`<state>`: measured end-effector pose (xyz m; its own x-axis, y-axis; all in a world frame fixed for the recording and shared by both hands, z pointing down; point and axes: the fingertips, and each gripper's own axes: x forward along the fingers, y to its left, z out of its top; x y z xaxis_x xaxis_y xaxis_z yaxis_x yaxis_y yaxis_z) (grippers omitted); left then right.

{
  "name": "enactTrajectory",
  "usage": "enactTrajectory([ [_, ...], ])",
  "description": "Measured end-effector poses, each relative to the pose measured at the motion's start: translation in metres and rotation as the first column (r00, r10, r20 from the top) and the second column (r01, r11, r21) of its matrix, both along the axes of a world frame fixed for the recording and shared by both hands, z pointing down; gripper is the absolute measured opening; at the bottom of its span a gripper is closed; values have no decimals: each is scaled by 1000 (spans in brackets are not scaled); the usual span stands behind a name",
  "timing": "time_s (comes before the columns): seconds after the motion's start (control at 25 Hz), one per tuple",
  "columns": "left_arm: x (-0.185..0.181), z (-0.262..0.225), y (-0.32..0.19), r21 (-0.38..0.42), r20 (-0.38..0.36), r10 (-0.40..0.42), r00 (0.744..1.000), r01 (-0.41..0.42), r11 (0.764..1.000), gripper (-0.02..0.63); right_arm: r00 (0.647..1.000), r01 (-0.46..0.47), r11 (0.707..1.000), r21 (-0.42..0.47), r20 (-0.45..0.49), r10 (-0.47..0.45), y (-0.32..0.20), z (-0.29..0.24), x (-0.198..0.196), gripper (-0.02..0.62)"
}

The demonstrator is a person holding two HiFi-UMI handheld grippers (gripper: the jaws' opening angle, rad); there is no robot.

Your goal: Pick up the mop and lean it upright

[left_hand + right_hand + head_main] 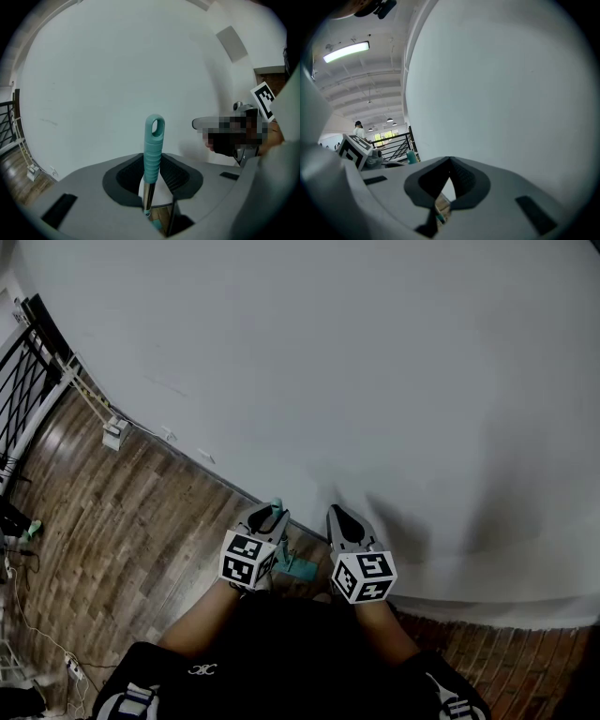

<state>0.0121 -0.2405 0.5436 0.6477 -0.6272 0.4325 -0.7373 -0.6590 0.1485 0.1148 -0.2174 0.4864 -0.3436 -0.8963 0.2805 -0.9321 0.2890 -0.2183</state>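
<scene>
Mop handle [153, 143] stands clamped in the left gripper [154, 165] before the white wall [375, 352] (right gripper [450, 161] closed, empty).

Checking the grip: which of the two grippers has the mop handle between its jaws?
The left gripper: its jaws clamp the teal mop handle; the right gripper is shut, empty.

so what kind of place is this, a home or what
Probably an upper level in a large hall or workshop, not a home: a black metal railing edges the wood-plank floor, and a strip light runs along a high ribbed ceiling.
</scene>
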Motion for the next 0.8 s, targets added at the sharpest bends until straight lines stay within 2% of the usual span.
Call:
enactTrajectory([
  [0.4, 12, 1, -9, 8, 10, 34, 999, -34, 999, 107, 1000, -27, 1000, 0, -6, 27, 2, -2, 8, 14],
  [0.8, 71, 9, -49, 31, 16, 141, 990, -141, 989, 107, 988, -155, 988, -1, -17, 155, 11, -5, 49, 14],
])
